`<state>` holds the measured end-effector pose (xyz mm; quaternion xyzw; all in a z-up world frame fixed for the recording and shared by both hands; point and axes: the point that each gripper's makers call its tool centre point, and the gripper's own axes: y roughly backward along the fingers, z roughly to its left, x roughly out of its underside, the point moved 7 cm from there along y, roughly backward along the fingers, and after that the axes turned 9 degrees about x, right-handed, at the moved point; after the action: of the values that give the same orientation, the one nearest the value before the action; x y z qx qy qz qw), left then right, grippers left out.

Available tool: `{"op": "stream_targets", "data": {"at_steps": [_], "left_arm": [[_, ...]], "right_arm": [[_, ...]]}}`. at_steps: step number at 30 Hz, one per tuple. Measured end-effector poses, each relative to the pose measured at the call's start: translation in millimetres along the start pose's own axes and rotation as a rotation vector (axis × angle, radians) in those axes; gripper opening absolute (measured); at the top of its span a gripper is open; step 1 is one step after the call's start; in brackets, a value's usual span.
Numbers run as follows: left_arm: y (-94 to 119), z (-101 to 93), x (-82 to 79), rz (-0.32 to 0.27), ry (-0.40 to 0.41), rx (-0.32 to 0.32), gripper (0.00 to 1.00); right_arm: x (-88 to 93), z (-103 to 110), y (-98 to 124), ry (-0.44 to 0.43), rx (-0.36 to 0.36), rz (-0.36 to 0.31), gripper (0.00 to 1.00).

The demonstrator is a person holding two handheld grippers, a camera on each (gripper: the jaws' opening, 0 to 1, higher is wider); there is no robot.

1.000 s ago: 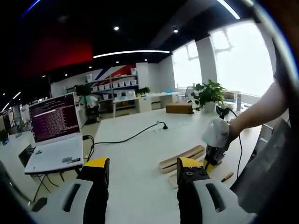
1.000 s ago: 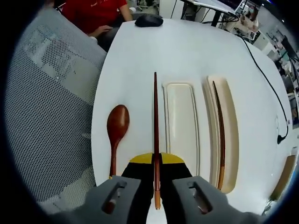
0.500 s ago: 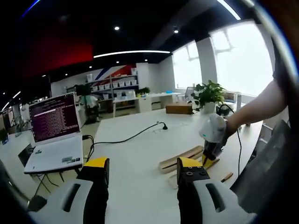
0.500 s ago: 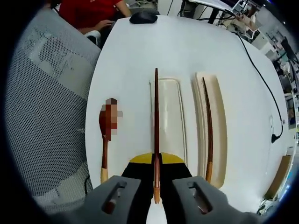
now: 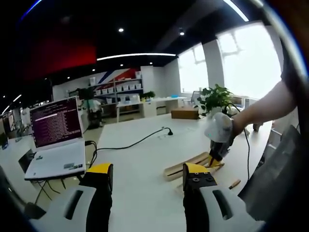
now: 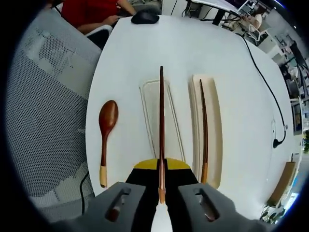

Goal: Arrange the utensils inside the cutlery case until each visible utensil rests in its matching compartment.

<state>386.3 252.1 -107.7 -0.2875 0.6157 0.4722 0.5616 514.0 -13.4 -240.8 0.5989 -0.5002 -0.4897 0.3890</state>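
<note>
Cutlery case [image 6: 212, 145] is lying on the white surface [image 6: 193, 53] in the right gripper view, cream coloured, with two long compartments side by side. One dark wooden chopstick [image 6: 203, 130] is lying lengthwise in the right compartment; the left compartment [image 6: 150, 116] is showing bare under the held stick. Right tongs [image 6: 161, 193] are clamping a second chopstick [image 6: 161, 125] between yellow-tipped jaws, the stick pointing straight ahead and hanging above the left compartment, running along its length. Wooden spoon [image 6: 105, 135] is resting on the surface to the left of the case, apart from it, bowl pointing away, pale handle end nearer the camera. A grey mesh chair [image 6: 43, 116] is standing off the surface's left edge; a black mouse [image 6: 145, 17] is sitting at the far end, beside a person in a red top [image 6: 91, 10]; a black cable [image 6: 268, 92] is trailing on the right. In the left gripper view, left tongs [image 5: 147, 179] are holding nothing, jaws parted, hovering over the surface. Beyond them the right tongs [image 5: 216, 147] are hanging over the case [image 5: 186, 164], gripped by a hand [image 5: 236, 128]. An open laptop [image 5: 55, 145] is sitting to the left, a potted plant [image 5: 215, 99] further back.
</note>
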Motion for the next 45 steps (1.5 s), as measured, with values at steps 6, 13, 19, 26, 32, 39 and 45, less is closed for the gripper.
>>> {"op": "stream_targets", "data": {"at_steps": [6, 13, 19, 26, 32, 39, 45], "left_arm": [[-0.2, -0.4, 0.1, -0.002, 0.000, 0.003, 0.60], [-0.5, -0.9, -0.2, -0.001, 0.000, 0.007, 0.60], [-0.7, -0.9, -0.8, -0.004, 0.003, 0.007, 0.60], [-0.7, -0.3, -1.0, -0.005, 0.005, 0.004, 0.60], [-0.2, 1.4, 0.4, -0.004, 0.006, 0.004, 0.60], [0.2, 1.9, 0.7, -0.003, 0.005, 0.002, 0.60], [-0.3, 0.2, -0.1, -0.001, 0.004, 0.005, 0.60]], "right_arm": [[0.4, -5.5, -0.1, -0.016, 0.015, -0.008, 0.00], [-0.5, -13.1, 6.7, 0.009, 0.041, 0.010, 0.00], [6.6, -22.5, 9.1, 0.020, 0.083, 0.049, 0.00], [-0.5, -31.4, 13.6, 0.028, 0.098, 0.049, 0.00], [-9.0, -39.3, 11.7, 0.041, 0.107, 0.043, 0.00], [-9.2, -54.8, 7.7, 0.034, 0.125, 0.055, 0.00], [-17.4, -66.3, 10.5, 0.031, 0.143, 0.048, 0.00]]}}
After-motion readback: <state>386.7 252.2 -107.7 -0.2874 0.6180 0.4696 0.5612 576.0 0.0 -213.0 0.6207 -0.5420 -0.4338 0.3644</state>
